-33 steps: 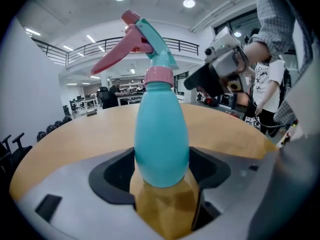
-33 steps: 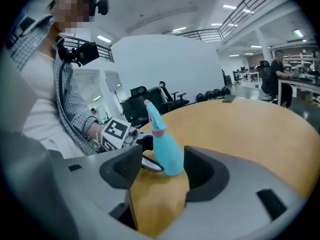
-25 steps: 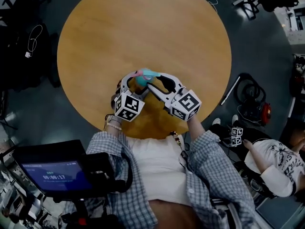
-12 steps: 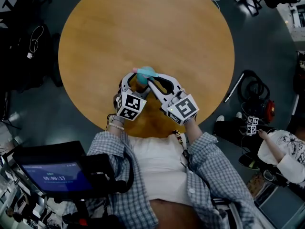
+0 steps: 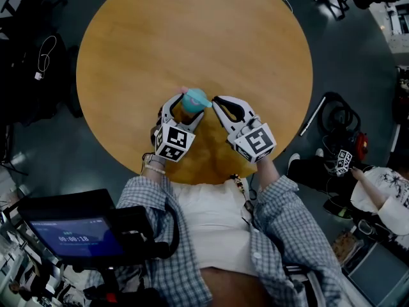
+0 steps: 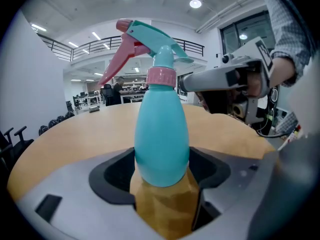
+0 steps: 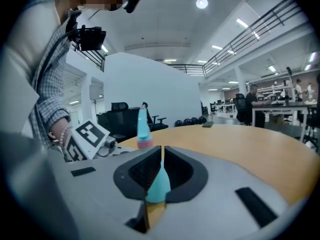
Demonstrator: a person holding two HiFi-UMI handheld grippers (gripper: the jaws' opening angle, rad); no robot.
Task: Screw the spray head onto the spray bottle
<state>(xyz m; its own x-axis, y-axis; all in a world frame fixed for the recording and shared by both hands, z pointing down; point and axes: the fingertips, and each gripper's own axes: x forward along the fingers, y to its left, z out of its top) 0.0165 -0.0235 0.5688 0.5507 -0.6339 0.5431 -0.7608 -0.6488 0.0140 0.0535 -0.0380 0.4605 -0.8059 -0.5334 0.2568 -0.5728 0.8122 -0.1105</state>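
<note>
A teal spray bottle (image 5: 193, 99) stands on the round wooden table (image 5: 192, 37), near its front edge. My left gripper (image 5: 187, 108) is shut on the bottle's body (image 6: 161, 134). A pink collar (image 6: 161, 76) and the teal and pink spray head (image 6: 150, 39) sit on the bottle's neck. My right gripper (image 5: 217, 102) hangs just right of the bottle, apart from it. Its jaws have just been closing and now meet with nothing between them (image 7: 162, 156). In the right gripper view the bottle (image 7: 143, 126) stands beyond the tips.
The table's near rim lies just under both hands. Office chairs and cables (image 5: 339, 126) ring the table on the dark floor. Another person (image 5: 377, 203) sits at the lower right. A small screen (image 5: 70, 232) is mounted at the lower left.
My right gripper has pulled back to the right, away from the spray head, and its jaws have closed. The left gripper and the bottle have stayed put.
</note>
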